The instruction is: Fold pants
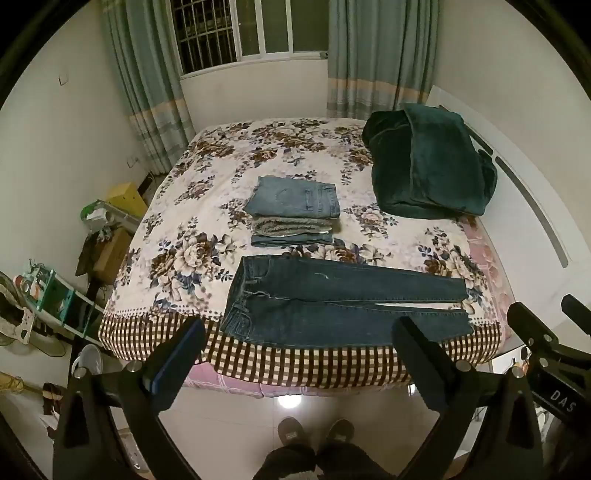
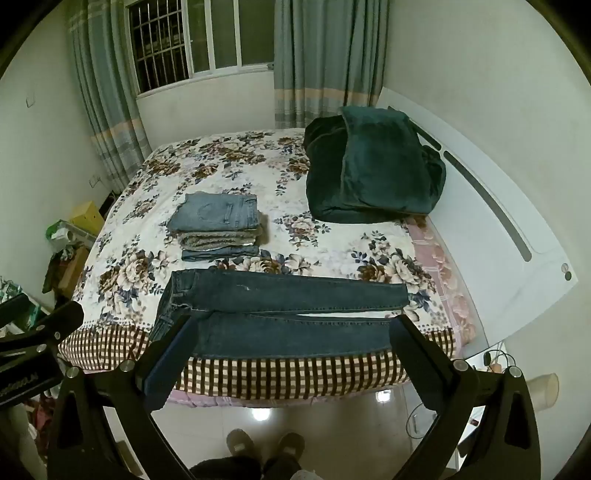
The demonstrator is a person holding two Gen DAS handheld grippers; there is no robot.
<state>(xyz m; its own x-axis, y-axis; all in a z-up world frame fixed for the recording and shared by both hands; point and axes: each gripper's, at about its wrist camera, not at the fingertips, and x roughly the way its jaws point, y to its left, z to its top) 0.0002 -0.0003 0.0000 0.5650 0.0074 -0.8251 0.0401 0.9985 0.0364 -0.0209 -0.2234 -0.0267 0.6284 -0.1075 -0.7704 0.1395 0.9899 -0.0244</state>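
While both my grippers — left gripper (image 1: 299, 332) and right gripper (image 2: 295, 332) — hover spread and empty, dark blue denim jeans (image 1: 332, 306) lie flat, unfolded, along the near edge of the floral-covered bed (image 1: 207, 206). Next, I judge — pinch one leg's edge.

Pale walls, barred window (image 1: 236, 33) between grey-green curtains (image 1: 147, 85), floral-covered bed (image 1: 207, 192), white headboard (image 2: 491, 221), glossy tiled floor (image 1: 236, 424).
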